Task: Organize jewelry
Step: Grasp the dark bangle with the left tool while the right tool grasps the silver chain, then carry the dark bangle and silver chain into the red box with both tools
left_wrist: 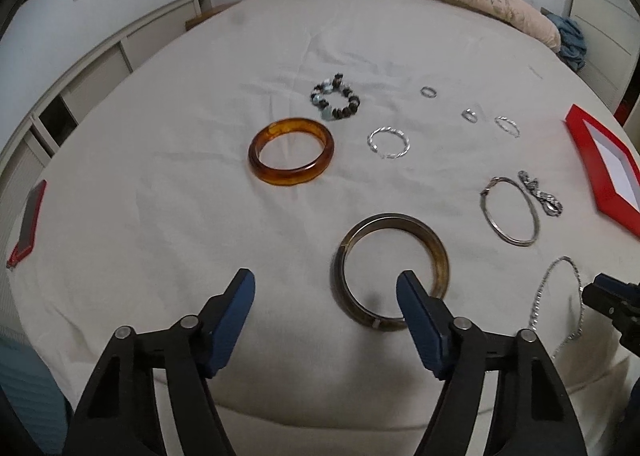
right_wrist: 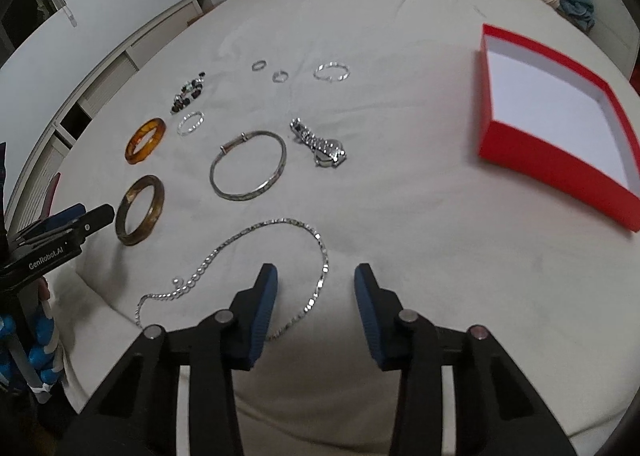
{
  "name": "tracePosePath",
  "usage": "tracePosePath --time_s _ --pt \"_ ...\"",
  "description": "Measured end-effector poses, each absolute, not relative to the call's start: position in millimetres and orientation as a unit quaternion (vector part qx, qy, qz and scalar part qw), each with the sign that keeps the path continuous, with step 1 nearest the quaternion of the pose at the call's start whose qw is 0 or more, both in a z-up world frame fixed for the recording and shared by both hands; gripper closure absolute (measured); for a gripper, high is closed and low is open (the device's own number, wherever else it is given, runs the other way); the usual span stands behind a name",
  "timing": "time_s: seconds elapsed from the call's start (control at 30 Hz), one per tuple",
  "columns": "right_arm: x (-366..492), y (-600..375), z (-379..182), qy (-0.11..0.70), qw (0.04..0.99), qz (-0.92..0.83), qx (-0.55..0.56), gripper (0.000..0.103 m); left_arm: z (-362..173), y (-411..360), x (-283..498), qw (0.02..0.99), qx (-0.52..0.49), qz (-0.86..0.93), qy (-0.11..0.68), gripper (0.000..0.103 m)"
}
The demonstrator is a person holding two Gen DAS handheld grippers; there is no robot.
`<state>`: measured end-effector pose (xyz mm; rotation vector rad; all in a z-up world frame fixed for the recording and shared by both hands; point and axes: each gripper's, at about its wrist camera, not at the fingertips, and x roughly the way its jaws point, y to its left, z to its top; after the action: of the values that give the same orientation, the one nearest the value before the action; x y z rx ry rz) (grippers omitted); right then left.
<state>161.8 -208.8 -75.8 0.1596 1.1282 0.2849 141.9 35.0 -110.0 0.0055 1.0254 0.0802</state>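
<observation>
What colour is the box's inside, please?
White inside the red box, clearest in the right wrist view.

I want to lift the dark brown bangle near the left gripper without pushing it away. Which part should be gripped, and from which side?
Grip the near band of the dark brown bangle from above, one finger inside the ring, one outside. It lies flat on the white sheet, so only the thin band offers a hold. The left gripper is open, its right finger already over the ring.

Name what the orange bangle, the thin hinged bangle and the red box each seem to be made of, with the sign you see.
Orange bangle: probably amber-like resin or glass; translucent, glossy, with light passing through.
Thin hinged bangle: looks like silver-toned metal; grey sheen and a small clasp sleeve.
Red box: likely cardboard; matte red walls, flat white inside, crisp thin edges.
</observation>
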Motion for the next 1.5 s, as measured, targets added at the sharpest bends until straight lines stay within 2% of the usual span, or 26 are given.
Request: tracePosePath --time_s 0.1,0.2,0.4,0.5,0.63,0.67,0.73,0.83,1.03,1.5 --pt "168 -205 -86 0.543 0.826 0.136 0.075 0.068 -120 40 151 0.863 -0.007 0.041 0.504 0.04" --pt "173 -202 -91 0.545 0.824 0.137 0.07 0.068 -132 43 159 0.852 -0.018 0.035 0.521 0.052" --pt "183 -197 -98 0.544 0.825 0.141 0.055 0.068 -142 42 166 0.847 -0.016 0.028 0.53 0.052" --pt "188 -194 -100 0.541 0.828 0.142 0.044 0.072 -143 37 170 0.848 -0.002 0.029 0.53 0.055" --pt "194 -193 -103 0.538 0.831 0.139 0.035 0.086 -143 30 174 0.851 0.012 0.019 0.525 0.07" --pt "195 -193 -103 0.537 0.832 0.139 0.031 0.087 -143 27 174 0.852 0.015 0.015 0.523 0.08" --pt "196 -191 -101 0.532 0.835 0.138 0.018 0.093 -142 23 175 0.853 0.025 0.011 0.521 0.092" --pt "196 -194 -98 0.527 0.838 0.138 0.025 0.101 -139 20 173 0.855 0.035 0.014 0.517 0.094" --pt "184 -194 -75 0.505 0.849 0.153 0.031 0.101 -123 22 155 0.86 0.027 0.02 0.509 0.095" --pt "138 -190 31 0.416 0.892 0.176 0.03 0.101 -48 19 117 0.892 0.027 0.022 0.45 0.095"
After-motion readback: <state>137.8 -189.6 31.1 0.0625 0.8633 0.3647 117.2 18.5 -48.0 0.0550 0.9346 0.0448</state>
